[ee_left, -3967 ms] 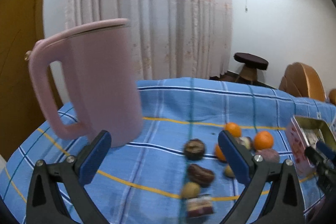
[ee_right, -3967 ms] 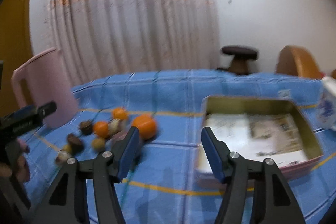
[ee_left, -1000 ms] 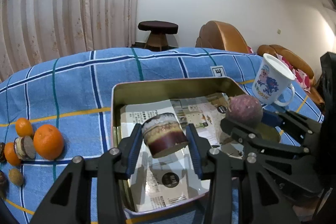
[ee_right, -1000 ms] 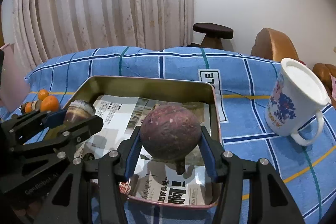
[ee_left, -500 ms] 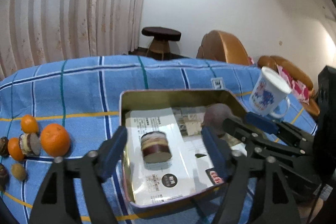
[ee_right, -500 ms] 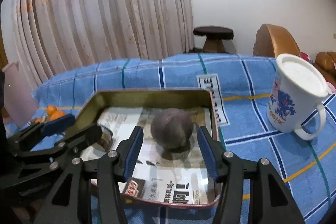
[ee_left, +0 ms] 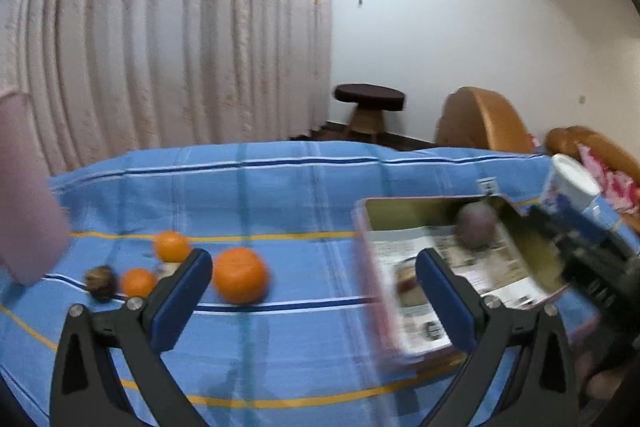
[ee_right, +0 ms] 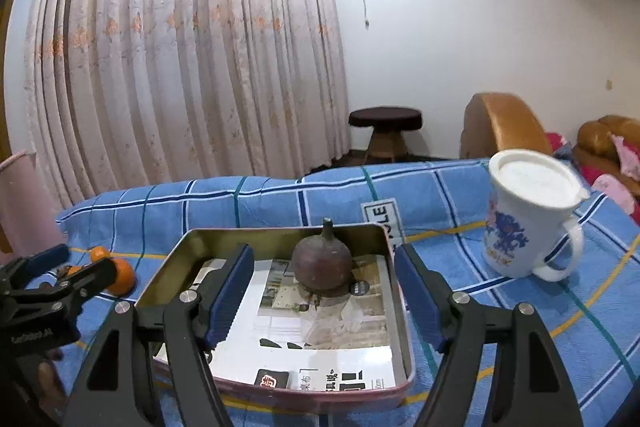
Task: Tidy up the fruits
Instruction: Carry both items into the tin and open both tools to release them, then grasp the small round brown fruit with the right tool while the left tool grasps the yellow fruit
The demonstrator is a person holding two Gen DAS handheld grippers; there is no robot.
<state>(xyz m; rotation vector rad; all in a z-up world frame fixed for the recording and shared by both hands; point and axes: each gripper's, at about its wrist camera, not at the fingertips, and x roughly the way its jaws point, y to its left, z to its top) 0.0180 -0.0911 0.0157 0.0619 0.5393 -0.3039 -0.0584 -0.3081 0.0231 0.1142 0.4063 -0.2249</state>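
Both grippers open w/ nothing between fingers: left gripper [ee_left: 314,279], right gripper [ee_right: 324,291]. Purple fruit [ee_right: 321,265] sits in paper-lined tin [ee_right: 400,311] on blue plaid desk [ee_right: 272,203]; oranges [ee_left: 240,280] lie left. White mug [ee_right: 528,215] right; curtain [ee_right: 180,59], stool [ee_right: 385,131] far.

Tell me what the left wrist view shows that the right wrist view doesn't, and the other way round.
Only the left wrist view: the open left gripper from behind, a small dark fruit, and a blurred brown piece in the tin.
Only the right wrist view: the open right gripper from behind, and the purple fruit's stem.
Both: the tin, the purple fruit inside it, oranges on the blue cloth, the white mug.
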